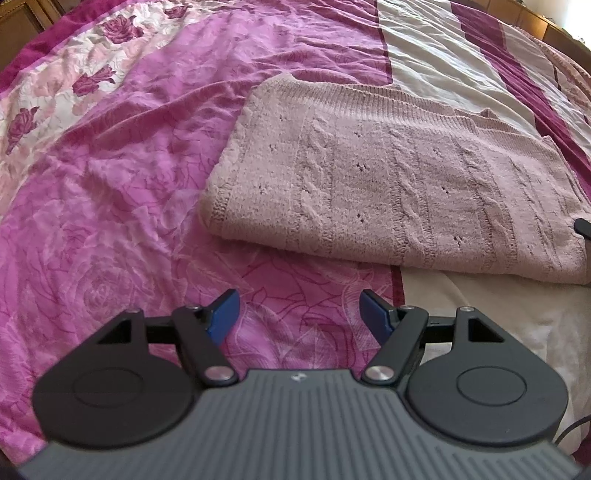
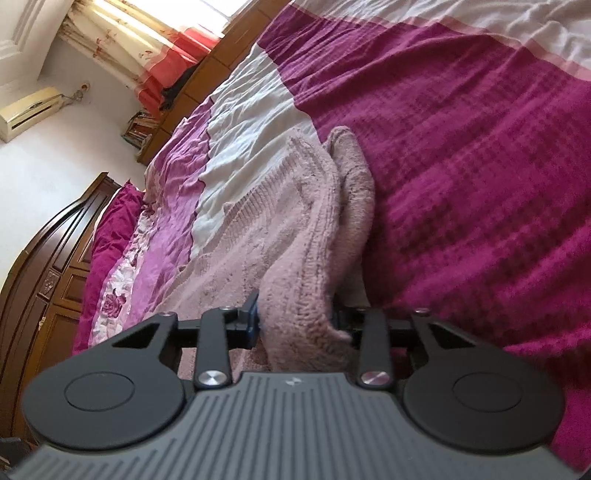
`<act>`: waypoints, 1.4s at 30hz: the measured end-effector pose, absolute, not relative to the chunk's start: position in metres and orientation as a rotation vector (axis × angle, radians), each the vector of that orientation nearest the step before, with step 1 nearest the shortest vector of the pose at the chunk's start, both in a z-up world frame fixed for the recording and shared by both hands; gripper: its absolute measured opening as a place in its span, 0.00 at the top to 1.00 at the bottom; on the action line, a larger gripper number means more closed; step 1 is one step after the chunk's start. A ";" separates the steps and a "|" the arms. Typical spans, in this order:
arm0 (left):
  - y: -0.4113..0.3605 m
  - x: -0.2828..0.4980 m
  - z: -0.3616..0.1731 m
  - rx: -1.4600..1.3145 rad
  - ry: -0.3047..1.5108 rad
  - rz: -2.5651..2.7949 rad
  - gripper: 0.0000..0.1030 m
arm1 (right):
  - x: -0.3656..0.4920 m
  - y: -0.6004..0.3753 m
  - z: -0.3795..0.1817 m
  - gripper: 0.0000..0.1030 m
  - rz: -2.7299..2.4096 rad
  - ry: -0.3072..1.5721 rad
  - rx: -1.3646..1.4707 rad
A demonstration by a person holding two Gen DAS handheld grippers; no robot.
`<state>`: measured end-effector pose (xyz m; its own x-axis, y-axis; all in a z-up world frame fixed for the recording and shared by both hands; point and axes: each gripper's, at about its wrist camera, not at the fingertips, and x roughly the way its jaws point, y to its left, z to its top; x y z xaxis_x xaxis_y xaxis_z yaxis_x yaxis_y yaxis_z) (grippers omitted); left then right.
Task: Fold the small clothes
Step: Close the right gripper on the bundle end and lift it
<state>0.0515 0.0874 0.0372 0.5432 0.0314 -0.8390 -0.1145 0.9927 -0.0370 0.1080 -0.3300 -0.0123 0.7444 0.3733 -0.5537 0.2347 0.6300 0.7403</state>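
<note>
Right claw [image 2: 295,321] pinches bunched, fuzzy cable-knit pink sweater [image 2: 295,258].

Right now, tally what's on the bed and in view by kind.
Pink cable-knit sweater: 1
Floral bedspread: 1
Hand-held grippers: 2, left gripper and right gripper
Total: 4

A bed [image 2: 480,166] with a dark wooden headboard [image 2: 48,266] is lit by a curtained window [image 2: 147,33]; an air conditioner [image 2: 27,112] is mounted nearby.

Sweater [image 1: 399,184] on bedspread [image 1: 110,184], beyond left gripper [image 1: 299,317].
</note>
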 end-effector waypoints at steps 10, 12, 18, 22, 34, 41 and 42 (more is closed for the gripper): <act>0.085 0.049 0.037 -0.091 0.993 0.087 0.29 | 0.110 -0.325 -0.021 0.51 0.110 0.759 0.900; 0.084 0.048 0.037 -0.090 0.992 0.082 0.29 | 0.111 -0.325 -0.021 0.51 0.121 0.762 0.890; 0.081 0.047 0.036 -0.085 0.995 0.075 0.29 | 0.115 -0.322 -0.019 0.51 0.128 0.780 0.859; 0.080 0.046 0.036 -0.077 0.996 0.074 0.29 | 0.115 -0.318 -0.017 0.52 0.120 0.773 0.830; 0.087 0.047 0.042 -0.079 0.986 0.084 0.29 | 0.111 -0.332 -0.008 0.70 0.146 0.706 1.014; 0.096 0.049 0.053 -0.078 0.961 0.090 0.29 | 0.118 -0.320 0.018 0.71 0.152 0.688 0.904; 0.098 0.049 0.056 -0.080 0.954 0.094 0.29 | 0.118 -0.319 0.021 0.71 0.151 0.687 0.897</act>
<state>0.0488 0.0982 0.0557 0.5747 0.0452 -0.8171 -0.1157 0.9929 -0.0265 0.1182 -0.3190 0.0208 0.7780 0.3967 -0.4871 0.1560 0.6290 0.7616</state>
